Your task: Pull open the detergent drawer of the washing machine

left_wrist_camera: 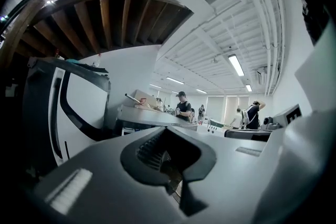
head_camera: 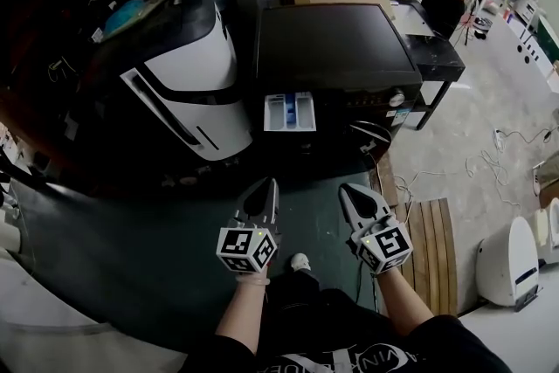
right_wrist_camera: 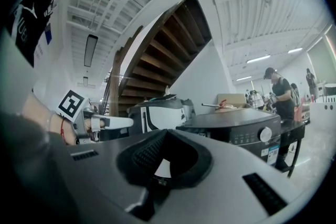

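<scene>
Drawer (head_camera: 289, 112) stands out of washer (head_camera: 336, 48) front (compartments showing). Left tool (head_camera: 262, 188) and right tool (head_camera: 354, 189) both pressed together, empty, well back from washer.

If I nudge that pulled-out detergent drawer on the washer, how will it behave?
The detergent drawer looks like rigid moulded plastic, so probably stiff and light. It juts from the washing machine, so a push likely slides it straight in.
</scene>
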The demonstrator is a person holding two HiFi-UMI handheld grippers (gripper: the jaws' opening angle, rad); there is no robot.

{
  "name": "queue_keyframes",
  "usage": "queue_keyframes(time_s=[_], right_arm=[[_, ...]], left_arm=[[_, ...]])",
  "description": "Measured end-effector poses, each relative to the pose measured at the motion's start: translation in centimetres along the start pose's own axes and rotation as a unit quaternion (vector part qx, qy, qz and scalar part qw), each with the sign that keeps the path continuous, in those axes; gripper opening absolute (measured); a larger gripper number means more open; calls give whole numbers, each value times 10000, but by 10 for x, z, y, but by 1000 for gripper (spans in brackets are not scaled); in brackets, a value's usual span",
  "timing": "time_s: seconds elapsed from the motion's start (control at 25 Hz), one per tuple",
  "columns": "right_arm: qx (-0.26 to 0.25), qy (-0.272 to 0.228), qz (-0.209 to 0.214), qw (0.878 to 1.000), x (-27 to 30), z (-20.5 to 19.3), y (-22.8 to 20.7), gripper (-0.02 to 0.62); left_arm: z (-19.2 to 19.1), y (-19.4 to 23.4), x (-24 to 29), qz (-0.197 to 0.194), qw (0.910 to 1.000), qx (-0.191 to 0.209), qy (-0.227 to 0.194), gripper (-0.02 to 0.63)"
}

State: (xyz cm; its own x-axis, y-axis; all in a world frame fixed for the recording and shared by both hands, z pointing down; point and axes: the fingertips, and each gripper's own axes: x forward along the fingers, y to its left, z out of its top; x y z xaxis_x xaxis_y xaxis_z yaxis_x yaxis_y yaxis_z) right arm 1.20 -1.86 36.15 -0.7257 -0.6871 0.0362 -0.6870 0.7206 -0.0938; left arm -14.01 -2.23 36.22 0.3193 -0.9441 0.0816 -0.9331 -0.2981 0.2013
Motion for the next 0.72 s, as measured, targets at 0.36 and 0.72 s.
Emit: queue_keyframes(time_s=[0.36,0.72], right_arm=[[-117,-78,8,9999,-10,13,6,12],[-280,-209,30,9994,-11,36,12,12]], left_arm=[[10,-6,-20,133,9997,162,-99,8],[25,-5,-36,225,9993,247,-176,8]])
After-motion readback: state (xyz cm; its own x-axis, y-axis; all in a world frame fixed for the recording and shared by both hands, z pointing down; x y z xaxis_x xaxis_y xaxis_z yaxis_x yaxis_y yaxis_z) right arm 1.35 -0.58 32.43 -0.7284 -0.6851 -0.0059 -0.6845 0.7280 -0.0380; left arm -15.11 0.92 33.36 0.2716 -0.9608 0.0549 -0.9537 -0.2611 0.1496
